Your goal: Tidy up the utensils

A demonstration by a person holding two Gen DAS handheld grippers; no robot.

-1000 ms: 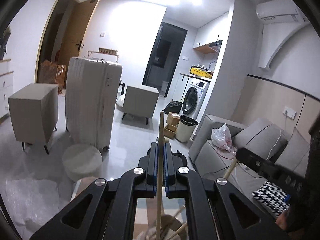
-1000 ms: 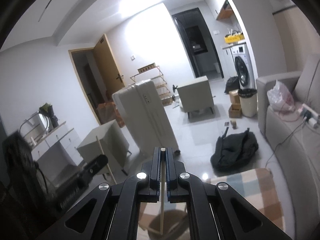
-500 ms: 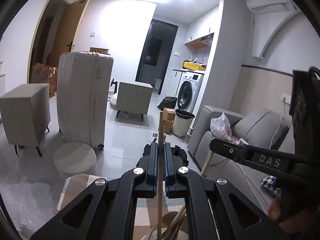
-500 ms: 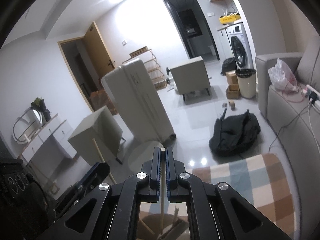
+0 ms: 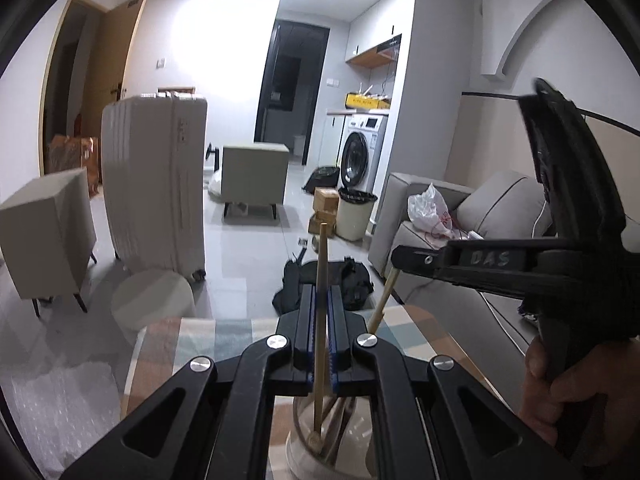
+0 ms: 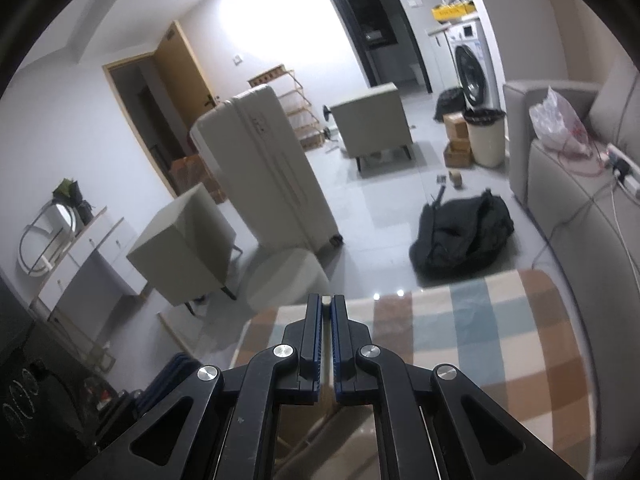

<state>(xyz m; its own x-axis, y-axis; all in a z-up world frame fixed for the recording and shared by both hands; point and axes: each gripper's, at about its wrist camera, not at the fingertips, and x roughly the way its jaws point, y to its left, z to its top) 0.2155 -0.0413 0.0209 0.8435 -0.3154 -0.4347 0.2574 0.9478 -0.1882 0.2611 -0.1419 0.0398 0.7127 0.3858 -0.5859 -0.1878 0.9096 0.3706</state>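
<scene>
Checked tablecloth (image 6: 460,336): spreads under and ahead of both claws.
White holder (image 5: 308,452): directly below the left gripper (image 5: 320,304), wooden utensils standing inside.
Left gripper: clamped on an upright wooden stick (image 5: 321,264), lower end in the holder.
Right gripper (image 6: 326,312): jaws just easing apart, thin stick (image 6: 326,301) between them; grip uncertain.

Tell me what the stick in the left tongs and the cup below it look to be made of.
The stick looks like bare wood or bamboo: pale tan, matte, squared tip, probably a chopstick. The cup looks like glazed ceramic: off-white, smooth, with a soft sheen on a thick rounded rim. Plastic can't be ruled out.
</scene>
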